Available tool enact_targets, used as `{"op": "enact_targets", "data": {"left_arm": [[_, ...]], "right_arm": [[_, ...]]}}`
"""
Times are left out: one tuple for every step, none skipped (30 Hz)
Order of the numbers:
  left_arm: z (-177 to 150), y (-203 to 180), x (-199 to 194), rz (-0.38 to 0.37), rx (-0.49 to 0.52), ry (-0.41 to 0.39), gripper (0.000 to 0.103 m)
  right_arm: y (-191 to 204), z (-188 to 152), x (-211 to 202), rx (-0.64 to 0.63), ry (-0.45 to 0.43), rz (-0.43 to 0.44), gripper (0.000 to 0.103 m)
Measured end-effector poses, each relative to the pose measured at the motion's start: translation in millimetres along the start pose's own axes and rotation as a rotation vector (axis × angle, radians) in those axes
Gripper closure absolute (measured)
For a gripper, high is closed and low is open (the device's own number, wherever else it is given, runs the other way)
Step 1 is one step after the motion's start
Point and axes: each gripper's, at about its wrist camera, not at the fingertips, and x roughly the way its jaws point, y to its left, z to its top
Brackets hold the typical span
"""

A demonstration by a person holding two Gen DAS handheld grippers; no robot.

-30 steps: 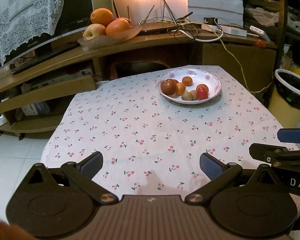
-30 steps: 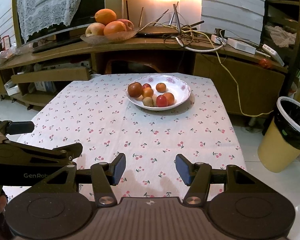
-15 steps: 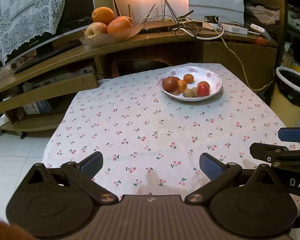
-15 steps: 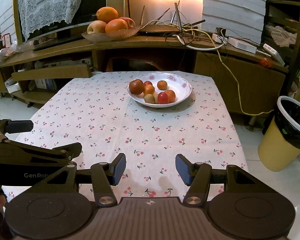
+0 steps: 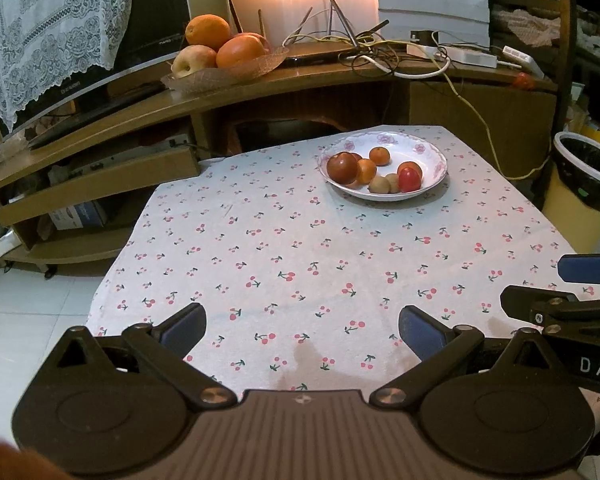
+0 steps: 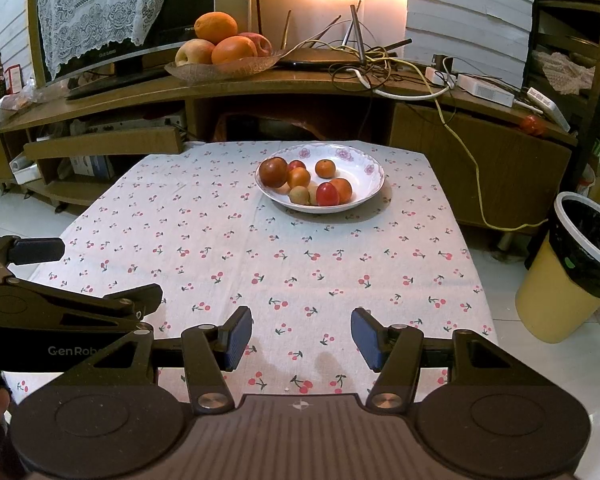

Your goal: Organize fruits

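Fruit sits in two places here, and reading from the left the shelf comes first: a shallow brown dish (image 6: 224, 67) behind the table holds large oranges and an apple. Nearer and to the right, the white flowered plate (image 6: 364, 184) rests at the far end of the cherry-print tablecloth (image 6: 260, 264), carrying all the small pieces: a dark red apple (image 6: 273, 172) at its left, then small oranges (image 6: 299, 177), a brownish kiwi-like fruit (image 6: 299, 195), and a glossy red fruit (image 6: 327, 194), most of them touching one another. The cloth itself bears no loose fruit. This fits either fruit already gathered or fruit waiting to be sorted. The left gripper (image 5: 302, 326) hovers over the near edge, fingers spread wide and empty; the right gripper (image 6: 302, 334) beside it is likewise parted, holding nothing. These small fruits look light, round and smooth-skinned, likely to roll or slip; pinching across the widest middle with gentle pressure seems safest, since softer ones would bruise.
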Motion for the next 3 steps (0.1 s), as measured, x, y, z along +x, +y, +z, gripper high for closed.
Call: {"op": "enact_targets", "data": {"left_arm": [[0.2, -0.4, 0.0, 0.002, 0.001, 0.0, 0.0], [0.3, -0.5, 0.4, 0.002, 0.001, 0.0, 0.0], [0.2, -0.5, 0.6, 0.003, 0.001, 0.0, 0.0]], "right_arm": [[0.0, 0.0, 0.0, 0.0, 0.0, 0.001, 0.046], [0.0, 0.1, 0.1, 0.0, 0.0, 0.001, 0.046], [0.4, -0.5, 0.0, 0.0, 0.0, 0.001, 0.046]]}}
